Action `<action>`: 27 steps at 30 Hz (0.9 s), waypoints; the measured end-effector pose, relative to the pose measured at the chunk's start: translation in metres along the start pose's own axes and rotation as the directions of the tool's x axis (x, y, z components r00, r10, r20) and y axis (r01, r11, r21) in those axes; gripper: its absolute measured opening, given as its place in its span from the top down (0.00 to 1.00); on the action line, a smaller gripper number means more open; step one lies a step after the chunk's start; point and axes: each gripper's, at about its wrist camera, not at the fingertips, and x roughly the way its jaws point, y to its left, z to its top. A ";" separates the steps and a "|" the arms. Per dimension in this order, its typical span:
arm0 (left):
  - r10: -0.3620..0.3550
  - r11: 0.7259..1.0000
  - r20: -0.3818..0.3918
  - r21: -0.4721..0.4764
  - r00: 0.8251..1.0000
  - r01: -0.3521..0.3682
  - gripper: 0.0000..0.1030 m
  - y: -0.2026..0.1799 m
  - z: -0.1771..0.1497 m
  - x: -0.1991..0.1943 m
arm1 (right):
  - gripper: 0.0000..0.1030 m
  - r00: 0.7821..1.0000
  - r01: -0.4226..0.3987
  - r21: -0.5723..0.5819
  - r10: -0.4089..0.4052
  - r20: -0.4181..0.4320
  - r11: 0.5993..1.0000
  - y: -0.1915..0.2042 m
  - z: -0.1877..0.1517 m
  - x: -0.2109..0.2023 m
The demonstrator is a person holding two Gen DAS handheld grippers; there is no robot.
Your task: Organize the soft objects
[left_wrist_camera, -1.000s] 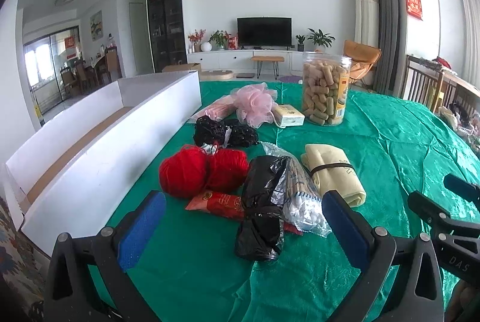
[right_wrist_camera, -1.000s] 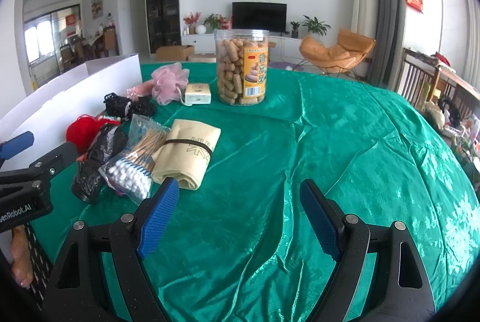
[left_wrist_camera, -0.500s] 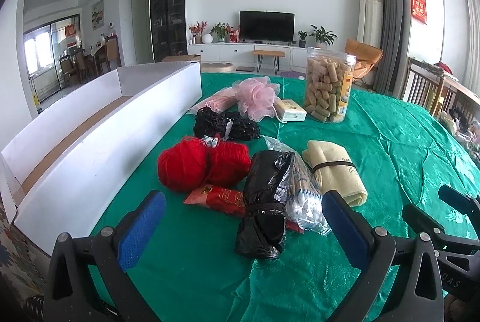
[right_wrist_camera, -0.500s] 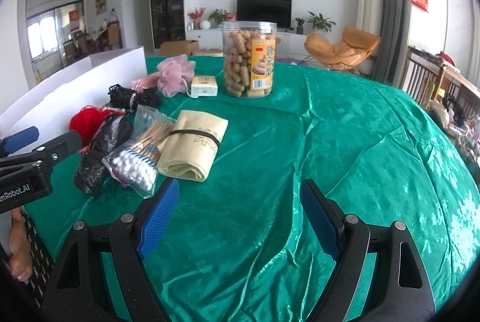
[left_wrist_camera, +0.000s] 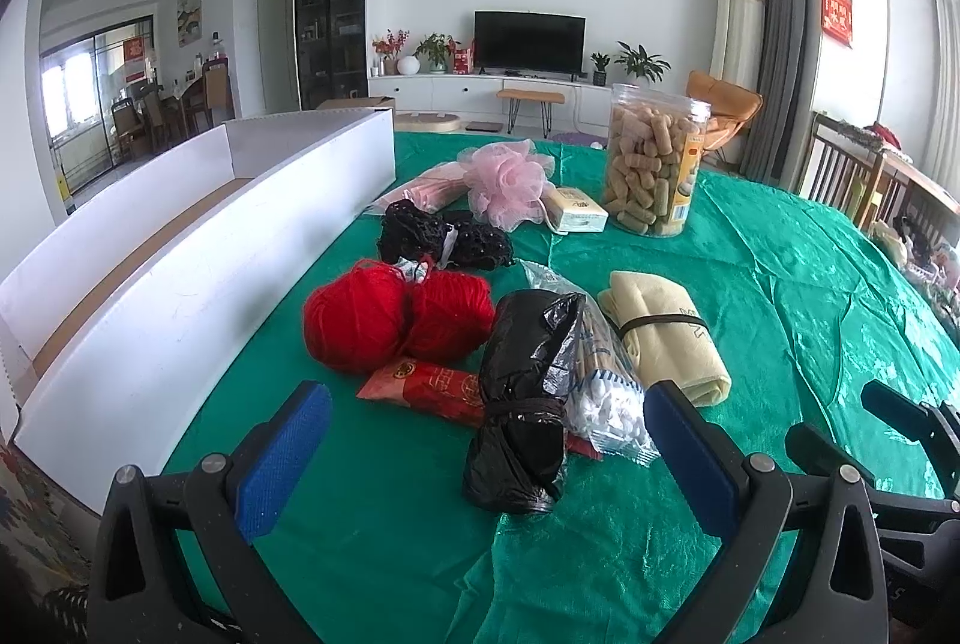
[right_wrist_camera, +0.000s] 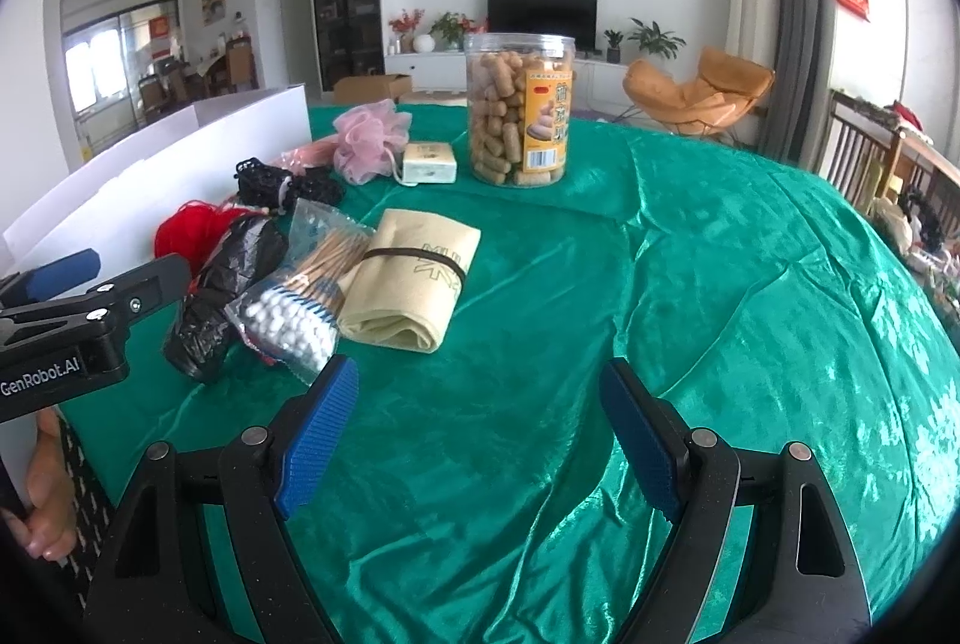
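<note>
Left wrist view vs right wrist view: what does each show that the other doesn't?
Only the left wrist view shows the white box's brown floor and the red packet under the black bag. Only the right wrist view shows a hand holding the left gripper, plus the jar's front label. Both share the cream cloth, cotton swabs, red yarn and pink pouf.

A clear jar of biscuit sticks (left_wrist_camera: 654, 170) stands on the green tablecloth (right_wrist_camera: 750, 284) (yellow label (right_wrist_camera: 547, 122) facing right), with a television (left_wrist_camera: 529, 41) and orange chair (right_wrist_camera: 699, 95) behind.
</note>
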 end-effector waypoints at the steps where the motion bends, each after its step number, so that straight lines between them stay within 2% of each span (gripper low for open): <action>1: 0.000 1.000 -0.001 0.000 1.000 0.000 0.00 0.000 0.000 0.000 | 0.18 1.000 -0.002 0.000 0.002 -0.001 1.000 0.000 0.000 0.000; 15: -0.006 1.000 0.003 -0.025 1.000 0.006 0.00 0.004 0.000 0.000 | 0.18 0.999 -0.032 -0.011 0.032 -0.018 0.999 0.005 -0.004 0.002; 20: 0.012 0.990 0.057 -0.142 0.998 -0.004 0.00 0.030 0.001 -0.013 | 0.18 0.999 -0.042 -0.017 0.042 -0.034 0.999 0.008 -0.004 0.004; 23: -0.003 0.975 0.060 -0.223 0.998 0.016 0.00 0.047 0.000 -0.015 | 0.18 0.993 -0.104 -0.026 0.103 -0.050 0.994 0.011 -0.004 0.004; 27: -0.010 0.966 0.047 -0.258 0.999 0.022 0.00 0.053 0.000 -0.013 | 0.18 0.978 -0.186 -0.047 0.180 -0.102 0.981 0.021 -0.006 0.012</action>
